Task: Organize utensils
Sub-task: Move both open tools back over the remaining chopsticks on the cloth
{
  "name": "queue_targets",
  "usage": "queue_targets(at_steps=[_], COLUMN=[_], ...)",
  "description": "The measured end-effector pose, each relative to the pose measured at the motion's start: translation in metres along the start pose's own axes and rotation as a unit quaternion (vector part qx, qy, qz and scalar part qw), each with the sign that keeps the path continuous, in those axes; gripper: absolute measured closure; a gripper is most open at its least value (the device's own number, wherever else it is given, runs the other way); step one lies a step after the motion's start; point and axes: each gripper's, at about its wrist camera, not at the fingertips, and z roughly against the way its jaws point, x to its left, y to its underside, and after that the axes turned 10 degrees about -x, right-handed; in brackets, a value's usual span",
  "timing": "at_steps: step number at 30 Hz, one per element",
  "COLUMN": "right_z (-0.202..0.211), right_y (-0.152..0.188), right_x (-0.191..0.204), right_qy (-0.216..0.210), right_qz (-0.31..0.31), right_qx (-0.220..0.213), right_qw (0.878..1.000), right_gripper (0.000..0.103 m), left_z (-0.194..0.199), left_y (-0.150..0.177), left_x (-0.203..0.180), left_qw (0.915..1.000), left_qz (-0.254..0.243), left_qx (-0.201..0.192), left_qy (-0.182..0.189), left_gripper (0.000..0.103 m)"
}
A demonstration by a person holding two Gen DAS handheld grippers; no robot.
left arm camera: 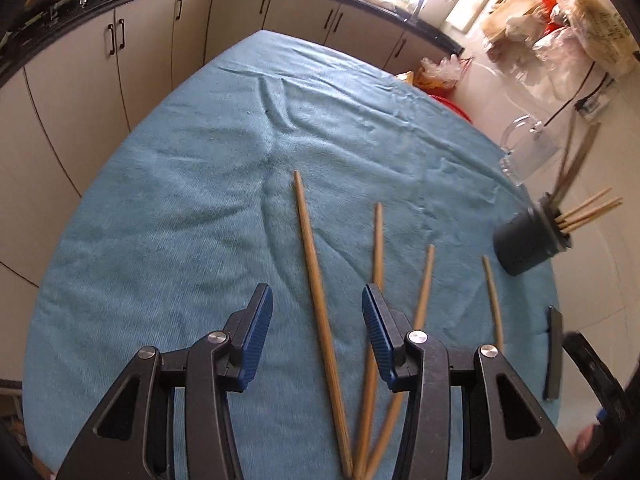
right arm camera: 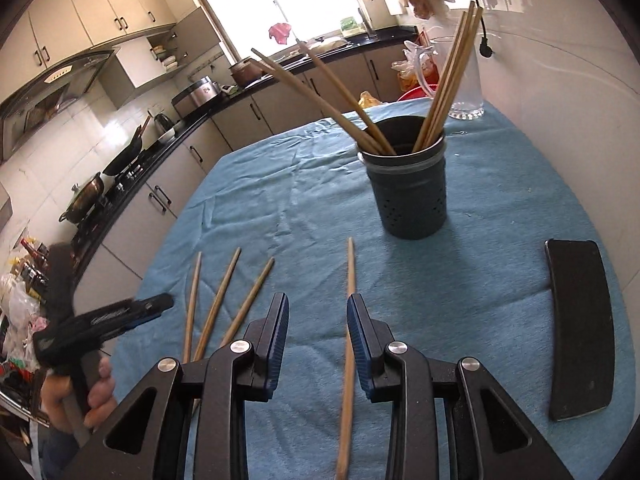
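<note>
Several loose wooden chopsticks (left arm camera: pixel 316 280) lie on the blue cloth. A dark holder cup (right arm camera: pixel 408 184) stands on the cloth with several chopsticks (right arm camera: pixel 448 76) in it; it also shows in the left wrist view (left arm camera: pixel 528 240) at the right. My left gripper (left arm camera: pixel 316 308) is open, low over the cloth, its fingers either side of one chopstick. My right gripper (right arm camera: pixel 318 316) is open and empty above a single chopstick (right arm camera: pixel 349 320) that lies close to its right finger. The left gripper (right arm camera: pixel 156 304) also shows at the left of the right wrist view.
A black flat curved object (right arm camera: pixel 580 328) lies on the cloth at the right. A clear glass jug (right arm camera: pixel 460 76) stands behind the holder. The blue-covered table (left arm camera: pixel 180 200) is ringed by kitchen cabinets (left arm camera: pixel 120 60) and a counter with pans.
</note>
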Motion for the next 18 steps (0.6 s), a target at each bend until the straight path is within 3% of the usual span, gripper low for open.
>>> queue_targets(at_steps=[6,14,18], right_z=[0.000,-0.012,-0.028], right_y=[0.000,-0.001,-0.001], right_x=[0.002,0.003,0.009], right_qy=[0.001,0.001,0.003], right_qz=[0.003,-0.006,-0.001], right_qx=[0.007,0.026,0.053], right_qw=[1.000,1.000,0.999], right_gripper=[0.070,0.070,0.070], left_z=[-0.031,-0.050,-0.045], left_y=[-0.013,-0.014,-0.010], left_x=[-0.007,-0.013,-0.005], left_qw=[0.9997,0.9984,0.9986], left_qz=[-0.010,-0.027,-0.021], left_qx=[0.016,0.024,0.021], left_qy=[-0.014,-0.043,-0.043], left_gripper=[0.059,0.090,0.095])
